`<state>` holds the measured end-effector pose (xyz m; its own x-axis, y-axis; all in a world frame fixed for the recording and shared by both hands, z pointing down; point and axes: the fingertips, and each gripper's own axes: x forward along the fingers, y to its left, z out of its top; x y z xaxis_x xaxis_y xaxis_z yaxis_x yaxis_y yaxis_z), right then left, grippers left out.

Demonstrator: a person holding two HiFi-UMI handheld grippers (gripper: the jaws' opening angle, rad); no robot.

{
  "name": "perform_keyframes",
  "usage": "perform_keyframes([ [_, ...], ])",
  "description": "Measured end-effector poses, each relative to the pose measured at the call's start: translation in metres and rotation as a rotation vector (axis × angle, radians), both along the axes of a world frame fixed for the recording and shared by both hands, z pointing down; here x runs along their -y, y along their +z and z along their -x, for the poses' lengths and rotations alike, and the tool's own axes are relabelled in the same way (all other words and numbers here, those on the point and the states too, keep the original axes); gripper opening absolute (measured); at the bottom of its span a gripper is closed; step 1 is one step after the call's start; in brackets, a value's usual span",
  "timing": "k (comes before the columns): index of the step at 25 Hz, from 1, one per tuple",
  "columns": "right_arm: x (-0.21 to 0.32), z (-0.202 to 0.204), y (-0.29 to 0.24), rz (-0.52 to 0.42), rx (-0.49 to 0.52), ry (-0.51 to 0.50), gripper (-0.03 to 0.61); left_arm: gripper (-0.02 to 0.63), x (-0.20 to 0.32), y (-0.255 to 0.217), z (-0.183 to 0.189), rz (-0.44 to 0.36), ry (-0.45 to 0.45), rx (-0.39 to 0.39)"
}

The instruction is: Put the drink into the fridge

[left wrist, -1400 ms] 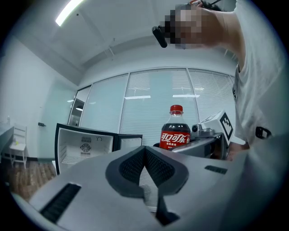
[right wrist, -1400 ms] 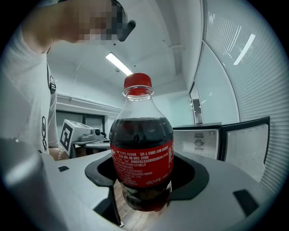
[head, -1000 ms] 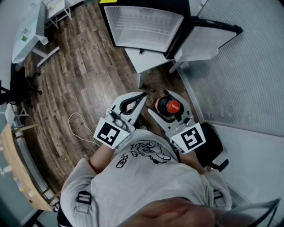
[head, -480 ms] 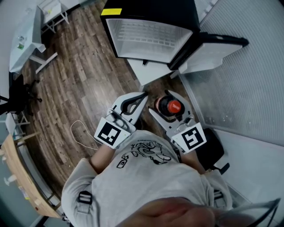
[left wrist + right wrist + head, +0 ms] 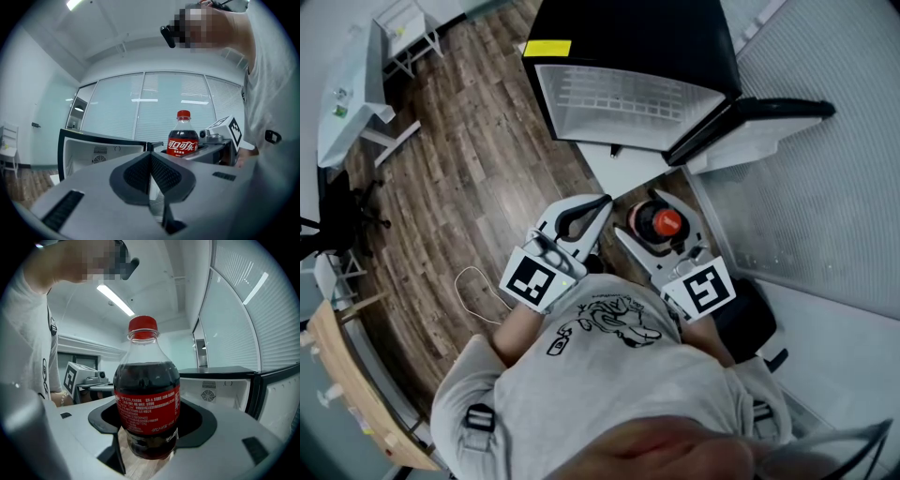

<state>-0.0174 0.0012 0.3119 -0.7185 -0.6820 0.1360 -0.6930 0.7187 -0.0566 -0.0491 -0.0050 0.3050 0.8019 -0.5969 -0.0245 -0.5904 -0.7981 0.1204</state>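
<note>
Floor [image 5: 469, 159]: grey-brown wood planks. White table [image 5: 354, 89] at the floor's upper-left corner; bits on top too small to tell. Small white stand [image 5: 411, 21] near it, by the top edge. Black chair [image 5: 342, 202] at the floor's left edge. Light wood bench [image 5: 342, 380] along the lower-left edge. Thin white cable [image 5: 478, 289] lies looped on the floor towards the middle. R side: glass wall [image 5: 834, 178] w/ fine horiz. blinds. Left gripper view: glazed partition [image 5: 140, 112] w/ blinds, pale wall [image 5: 33, 84], white chair [image 5: 7, 150] at far L. Ceiling [image 5: 159, 282] white, w/ strip light [image 5: 116, 301].
</note>
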Motion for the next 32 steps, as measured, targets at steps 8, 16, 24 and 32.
perform_keyframes([
  [8,0.03,0.01,0.002,0.007,0.001,0.021,0.324,0.002,0.033,0.001,0.009,0.001,0.025,-0.002],
  [16,0.052,0.006,0.006,0.015,0.001,0.057,0.324,0.002,0.056,0.005,0.007,0.013,0.054,-0.001],
  [24,0.066,-0.003,0.011,0.015,-0.007,0.078,0.324,0.002,0.071,0.011,-0.004,0.026,0.08,0.009],
  [32,0.08,-0.018,0.015,0.023,-0.01,0.058,0.324,0.002,0.09,0.015,-0.016,0.024,0.105,0.016],
])
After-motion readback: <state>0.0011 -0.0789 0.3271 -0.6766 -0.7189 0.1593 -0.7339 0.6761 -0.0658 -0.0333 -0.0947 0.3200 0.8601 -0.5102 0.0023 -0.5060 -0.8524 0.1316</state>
